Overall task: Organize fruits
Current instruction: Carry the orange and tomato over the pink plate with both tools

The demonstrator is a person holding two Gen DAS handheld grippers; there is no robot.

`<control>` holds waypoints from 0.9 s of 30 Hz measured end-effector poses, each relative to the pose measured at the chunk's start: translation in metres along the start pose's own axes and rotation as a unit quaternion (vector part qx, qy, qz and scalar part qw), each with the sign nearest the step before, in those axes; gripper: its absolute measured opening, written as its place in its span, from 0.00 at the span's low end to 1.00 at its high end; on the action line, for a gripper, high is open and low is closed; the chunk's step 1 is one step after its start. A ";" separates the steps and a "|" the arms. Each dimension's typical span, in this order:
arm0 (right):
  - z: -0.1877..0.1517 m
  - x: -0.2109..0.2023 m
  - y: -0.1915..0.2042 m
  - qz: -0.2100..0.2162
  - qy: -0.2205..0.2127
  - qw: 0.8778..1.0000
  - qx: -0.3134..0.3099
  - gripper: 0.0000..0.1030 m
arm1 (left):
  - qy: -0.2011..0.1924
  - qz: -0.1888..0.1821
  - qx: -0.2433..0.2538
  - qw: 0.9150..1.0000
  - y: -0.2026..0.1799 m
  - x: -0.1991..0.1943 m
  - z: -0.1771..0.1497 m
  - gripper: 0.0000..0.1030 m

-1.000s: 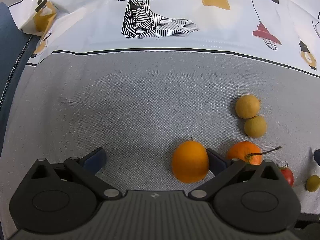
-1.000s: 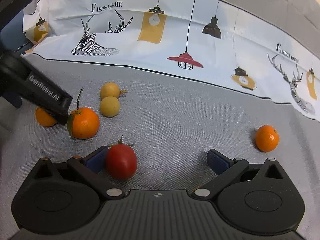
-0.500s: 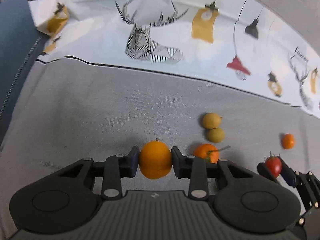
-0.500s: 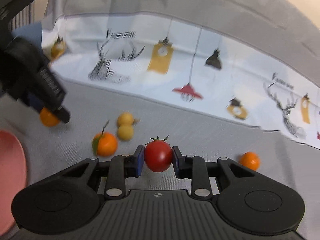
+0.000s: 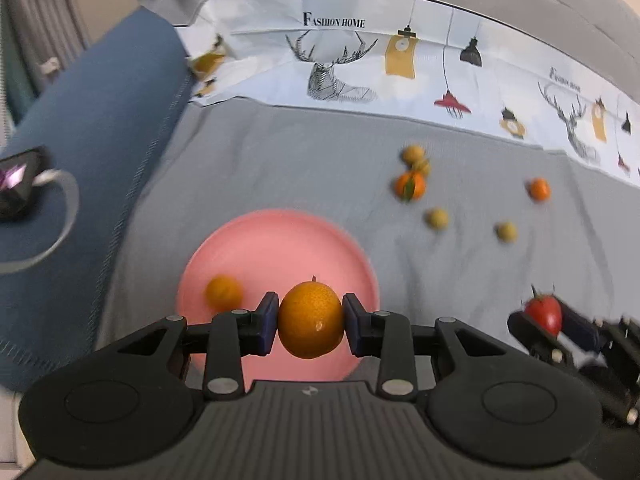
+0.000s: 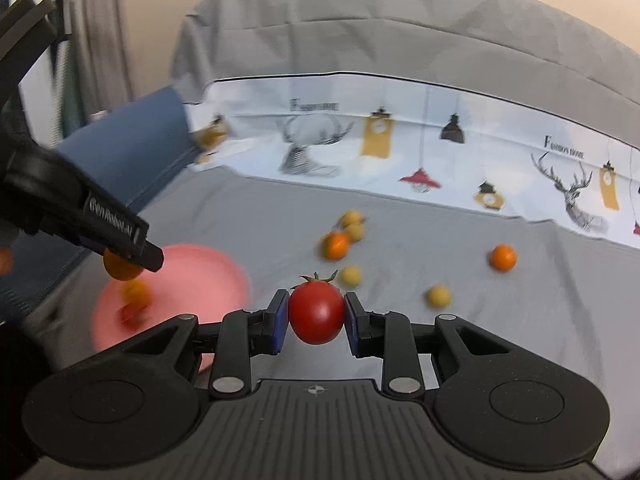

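Note:
My left gripper is shut on an orange and holds it above the near part of a pink plate. A small orange lies on the plate. My right gripper is shut on a red tomato, held above the grey cloth to the right of the plate. The right gripper with the tomato also shows at the right edge of the left wrist view. The left gripper shows over the plate in the right wrist view.
Several loose fruits lie on the grey cloth beyond the plate: a stemmed orange, two yellow fruits behind it, two more yellow ones, and a small orange. A blue cushion borders the left. A patterned white cloth lies at the back.
Both grippers closed on their fruits, the orange and the tomato, lifted them off the cloth and moved back and left. The pink plate has come into view under the left gripper.

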State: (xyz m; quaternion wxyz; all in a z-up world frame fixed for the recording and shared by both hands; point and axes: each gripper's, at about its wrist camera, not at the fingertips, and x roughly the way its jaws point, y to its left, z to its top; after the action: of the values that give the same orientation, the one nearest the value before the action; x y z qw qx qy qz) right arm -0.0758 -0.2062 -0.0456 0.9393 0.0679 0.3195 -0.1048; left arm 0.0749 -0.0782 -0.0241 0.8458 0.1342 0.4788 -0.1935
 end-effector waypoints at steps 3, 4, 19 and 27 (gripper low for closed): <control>-0.007 -0.023 0.016 0.011 0.004 1.000 0.006 0.29 | -0.005 0.009 0.006 1.000 0.010 -0.026 -0.039 0.37; -0.010 -0.030 0.021 0.015 0.006 1.000 0.011 0.29 | -0.006 0.011 0.004 1.000 0.014 -0.032 -0.050 0.37; -0.025 -0.098 0.068 0.033 -0.024 0.999 -0.030 0.29 | -0.056 0.010 -0.032 0.998 0.045 -0.097 -0.119 0.37; -0.026 -0.105 0.071 0.028 -0.029 0.999 -0.037 0.29 | -0.066 0.004 -0.037 0.997 0.048 -0.105 -0.123 0.37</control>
State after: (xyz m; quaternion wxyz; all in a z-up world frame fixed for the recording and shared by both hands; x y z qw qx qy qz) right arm -0.1551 -0.1164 0.0031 0.9525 0.0386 0.2941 -0.0686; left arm -0.0453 0.0355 0.0062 0.8805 0.0913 0.4285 -0.1809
